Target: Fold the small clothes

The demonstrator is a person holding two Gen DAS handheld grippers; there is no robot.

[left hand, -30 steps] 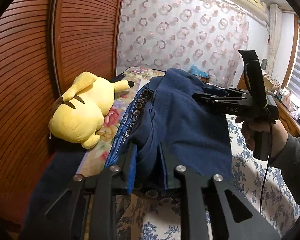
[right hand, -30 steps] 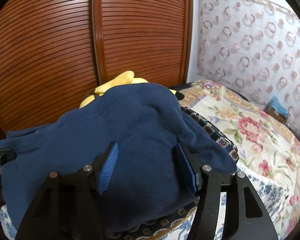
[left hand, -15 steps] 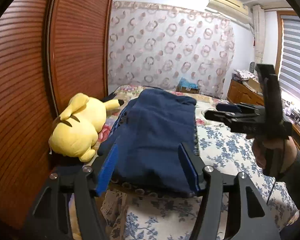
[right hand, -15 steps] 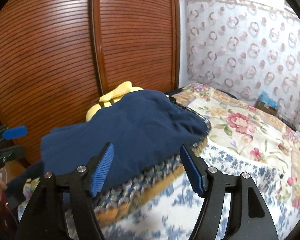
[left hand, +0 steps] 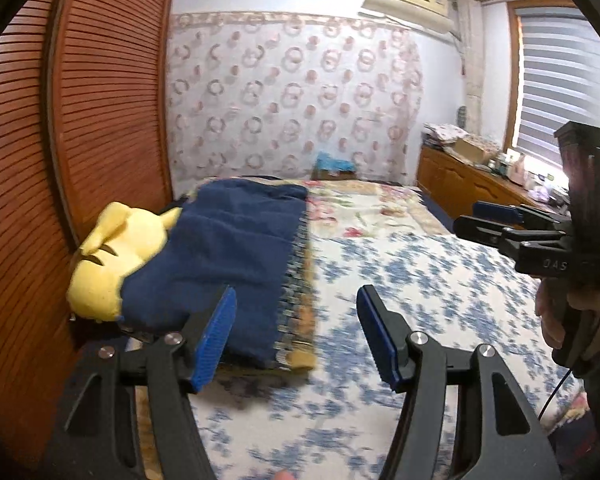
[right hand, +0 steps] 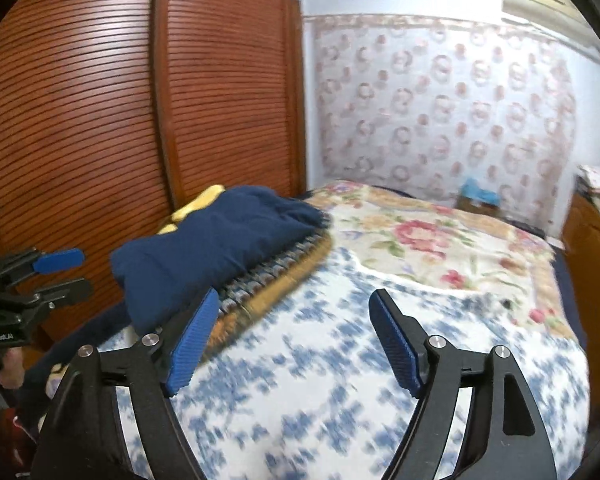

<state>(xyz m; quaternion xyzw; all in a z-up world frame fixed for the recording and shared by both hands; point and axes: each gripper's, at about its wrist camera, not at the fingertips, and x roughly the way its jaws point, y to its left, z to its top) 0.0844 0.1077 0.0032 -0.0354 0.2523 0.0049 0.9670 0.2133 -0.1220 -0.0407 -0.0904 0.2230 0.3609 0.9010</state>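
The folded navy garment [left hand: 224,256] lies on the bed [left hand: 400,280], partly over a yellow plush [left hand: 112,264]. The left hand-held gripper [left hand: 296,332] stands wide and empty; the right hand-held gripper [right hand: 292,344] is opening, nothing between its jaws.

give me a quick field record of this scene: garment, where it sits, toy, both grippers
garment: navy blue garment, folded, flat
location: on a patterned mat at the bed's edge, near the wooden louvred wardrobe
toy: yellow plush toy, beside the garment, partly covered by it
left gripper: open, nothing between the jaws
right gripper: jaws opening, nothing between them
contact: neither gripper touches the garment
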